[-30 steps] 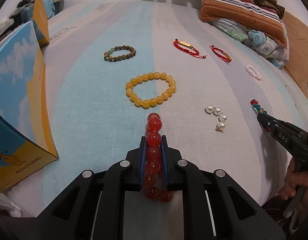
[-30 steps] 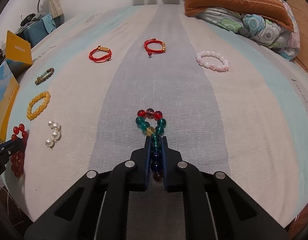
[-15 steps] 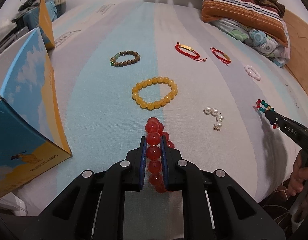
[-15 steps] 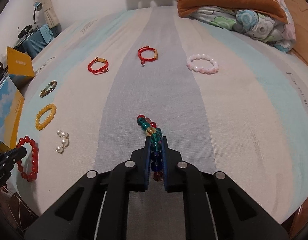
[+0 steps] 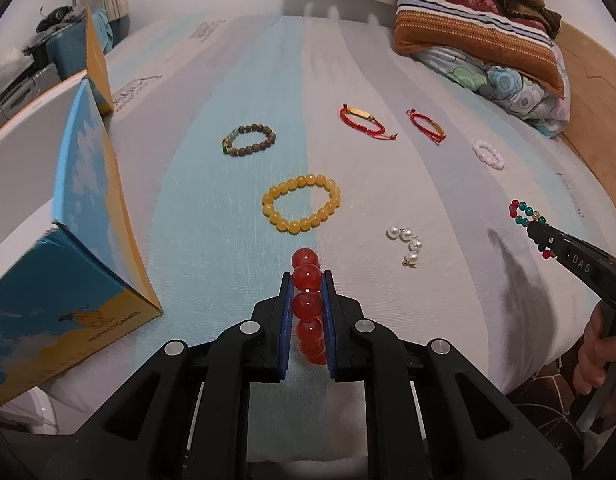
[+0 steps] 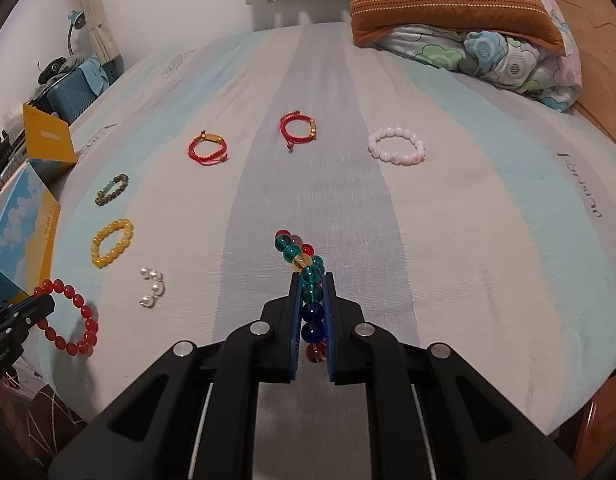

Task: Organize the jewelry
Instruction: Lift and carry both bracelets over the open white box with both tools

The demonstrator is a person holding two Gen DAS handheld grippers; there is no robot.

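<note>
My left gripper [image 5: 307, 280] is shut on a red bead bracelet [image 5: 307, 276], held above the bed's near edge; it also shows in the right wrist view [image 6: 68, 318]. My right gripper [image 6: 312, 280] is shut on a multicolour glass bead bracelet [image 6: 302, 262], lifted off the bedsheet; it also shows in the left wrist view [image 5: 524, 212]. On the bed lie a yellow bead bracelet [image 5: 302, 204], a brown bead bracelet [image 5: 248, 140], two red cord bracelets [image 5: 366, 120] [image 5: 426, 126], a pink bead bracelet [image 5: 488, 154] and a pearl piece [image 5: 406, 242].
A blue-and-yellow box [image 5: 68, 248] stands open at the bed's left edge, with a yellow box [image 6: 48, 140] behind it. Pillows and a folded quilt [image 6: 468, 20] are piled at the far right. A wooden bed frame [image 5: 588, 100] runs along the right side.
Both grippers have risen and pulled back from the bed with their bracelets. The box has come nearer on the left. The red bracelet now hangs edge-on in the left jaws.
</note>
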